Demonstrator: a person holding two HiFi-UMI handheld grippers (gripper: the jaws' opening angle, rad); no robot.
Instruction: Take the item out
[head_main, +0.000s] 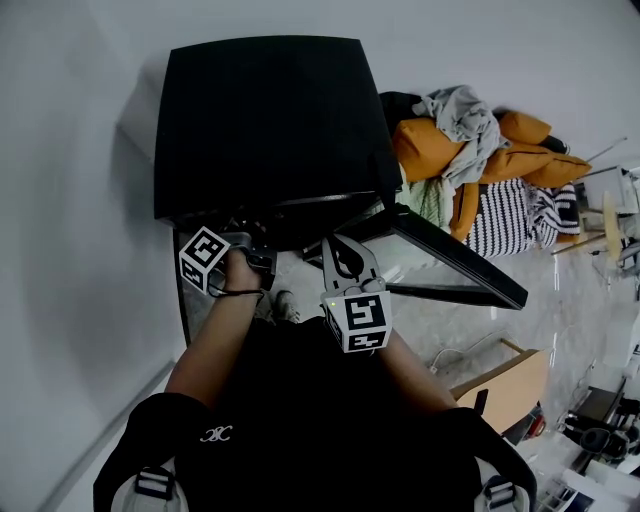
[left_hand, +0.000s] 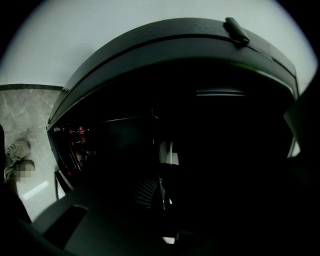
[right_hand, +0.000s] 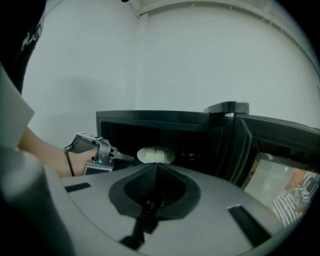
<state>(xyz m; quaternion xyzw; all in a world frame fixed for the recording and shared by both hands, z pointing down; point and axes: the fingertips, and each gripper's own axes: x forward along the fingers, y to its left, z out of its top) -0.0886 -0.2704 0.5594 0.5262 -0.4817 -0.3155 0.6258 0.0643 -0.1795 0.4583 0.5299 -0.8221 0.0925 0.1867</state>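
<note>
A black microwave oven (head_main: 260, 120) stands with its door (head_main: 450, 255) swung open to the right. Inside its dark cavity lies a white rounded item (right_hand: 156, 155). My left gripper (head_main: 262, 262) reaches into the opening from the left. In the right gripper view its fingertips (right_hand: 120, 157) meet the item's left edge. In the left gripper view, which is very dark, the jaws (left_hand: 162, 187) stand close together with the white item (left_hand: 167, 152) at their tips. My right gripper (right_hand: 156, 167) is shut and empty, hanging in front of the opening (head_main: 332, 248).
Clothes and orange cushions (head_main: 480, 150) are piled to the right of the oven. A wooden board (head_main: 510, 385) lies on the floor at the lower right. A shoe (left_hand: 17, 150) shows on the marbled floor. A white wall (right_hand: 200, 60) stands behind the oven.
</note>
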